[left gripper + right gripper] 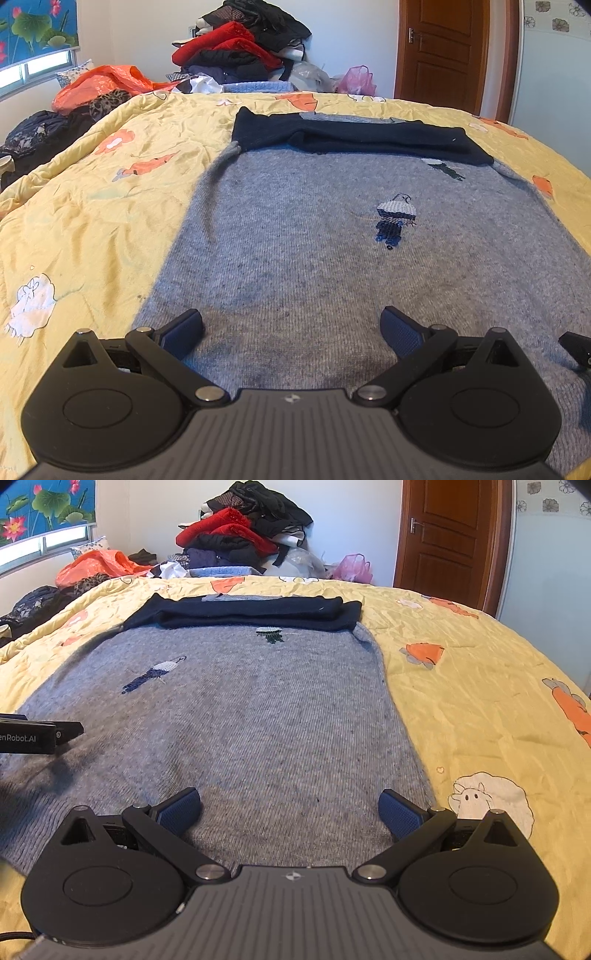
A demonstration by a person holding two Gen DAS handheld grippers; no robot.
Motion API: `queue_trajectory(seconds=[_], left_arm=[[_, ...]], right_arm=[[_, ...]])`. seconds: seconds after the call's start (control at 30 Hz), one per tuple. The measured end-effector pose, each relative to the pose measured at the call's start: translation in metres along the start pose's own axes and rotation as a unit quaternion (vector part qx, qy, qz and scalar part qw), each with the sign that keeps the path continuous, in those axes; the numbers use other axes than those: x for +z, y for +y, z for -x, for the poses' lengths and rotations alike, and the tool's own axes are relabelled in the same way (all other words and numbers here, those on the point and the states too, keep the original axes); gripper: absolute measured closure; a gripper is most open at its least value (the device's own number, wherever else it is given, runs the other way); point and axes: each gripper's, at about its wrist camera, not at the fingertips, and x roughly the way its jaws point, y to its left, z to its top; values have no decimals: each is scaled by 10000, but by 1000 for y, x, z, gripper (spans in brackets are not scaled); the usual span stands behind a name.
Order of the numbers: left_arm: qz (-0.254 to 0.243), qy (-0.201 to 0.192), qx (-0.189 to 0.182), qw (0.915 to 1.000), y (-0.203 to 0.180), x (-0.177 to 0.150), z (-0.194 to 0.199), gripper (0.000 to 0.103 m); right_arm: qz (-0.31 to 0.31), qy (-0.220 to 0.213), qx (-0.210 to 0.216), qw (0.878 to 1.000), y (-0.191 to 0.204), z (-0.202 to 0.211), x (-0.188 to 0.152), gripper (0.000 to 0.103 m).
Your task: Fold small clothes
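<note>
Left wrist view shows the bed, its yellow quilt printed with orange and white shapes, filling most of the room in front of me. On the quilt lies the grey sweater, spread flat, its near hem just under both tools. Its dark navy sleeves are folded across the far end, one laid over the other, and two small embroidered figures sit on the grey knit. Behind the bed a heap of clothes in red, black and navy is piled against the wall, with an orange bag to its left and a pink bag to its right. A brown door stands at the far right corner, and a lotus-print blind hangs over the window at the left.

From the right wrist the same sweater runs up the middle, the quilt bare to its right with a white sheep printed near the tool.

The left gripper hovers low over the hem's left part, jaws wide apart, nothing between them. The right gripper sits over the hem's right corner, jaws likewise wide apart and empty. The left tool's side shows at the right view's left edge.
</note>
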Motion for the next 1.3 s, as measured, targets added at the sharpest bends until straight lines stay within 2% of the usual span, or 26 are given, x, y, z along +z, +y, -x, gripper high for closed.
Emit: queue_trajectory(seconds=[0.67,0.77,0.83,0.93,1.0,1.07,1.13,1.17,1.2,1.23,1.27,1.3], left_arm=[[-1,76,-11,10000,4,-19,26,0],[-79,185,-38,9998,13,-17,32,0],[-14,244,0,9997,30,-19,38,0],[354,331,78,9988,67,-25,45,0],[652,459,-14,9968,90,-28,49,0],[949,501,-364,9936,109,-29,53,0],[1233,605,-919,9863,119,-28,55,0],[1381,675,-1309,9794,123,-26,55,0],[1571,827,-1790,9677,124,-24,54,0],[1778,967,-2252,9531,127,-23,52,0],[1999,1169,-2788,9320,129,-23,47,0],[2253,1471,-3344,9032,128,-25,40,0]], right_arm=[[25,-6,54,10000,-1,3,-4,0],[34,60,200,9998,-6,8,-1,0],[-215,90,500,9985,-24,17,3,1],[-1164,31,849,9896,-70,35,6,0],[-1925,151,1075,9753,-106,42,5,0],[-2436,325,1319,9603,-134,44,3,1],[-2590,515,1367,9548,-148,42,0,3],[-2644,717,1418,9512,-152,37,-2,4],[-2646,726,1538,9493,-154,37,-4,5],[-2681,832,1716,9443,-153,35,-4,6],[-2757,946,1966,9362,-151,33,-5,7],[-2805,1072,2222,9276,-148,30,-5,9]])
